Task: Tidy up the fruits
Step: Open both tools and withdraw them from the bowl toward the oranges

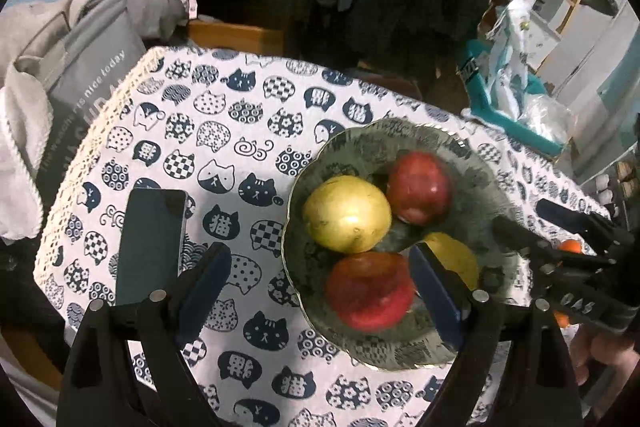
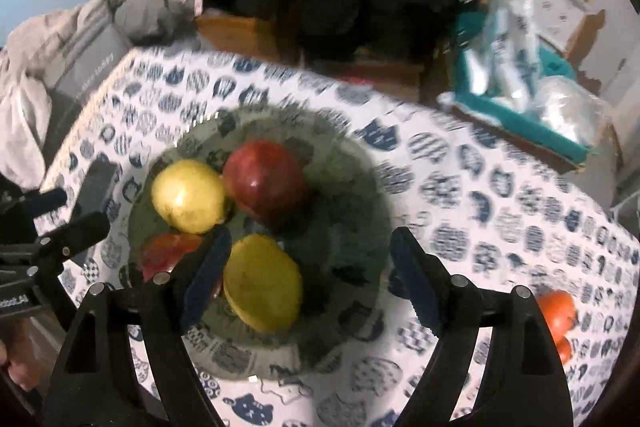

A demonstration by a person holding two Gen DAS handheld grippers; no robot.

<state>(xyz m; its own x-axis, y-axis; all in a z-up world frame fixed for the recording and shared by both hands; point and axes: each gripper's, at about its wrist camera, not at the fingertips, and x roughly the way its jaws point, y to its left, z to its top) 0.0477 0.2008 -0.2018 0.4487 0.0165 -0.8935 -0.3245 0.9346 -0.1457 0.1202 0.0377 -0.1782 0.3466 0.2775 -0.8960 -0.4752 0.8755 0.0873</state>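
Four round glossy fruits [image 1: 347,214] in scalloped glass bowl [image 1: 472,163].

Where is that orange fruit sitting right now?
In the right wrist view, the orange fruit lies on the cat-print tablecloth, lower right, outside the glass bowl.

Two red apples [image 1: 420,187] and two yellow fruits [image 1: 347,214] lie clustered in a grey bowl [image 1: 472,155]; oranges [image 2: 557,311] outside.
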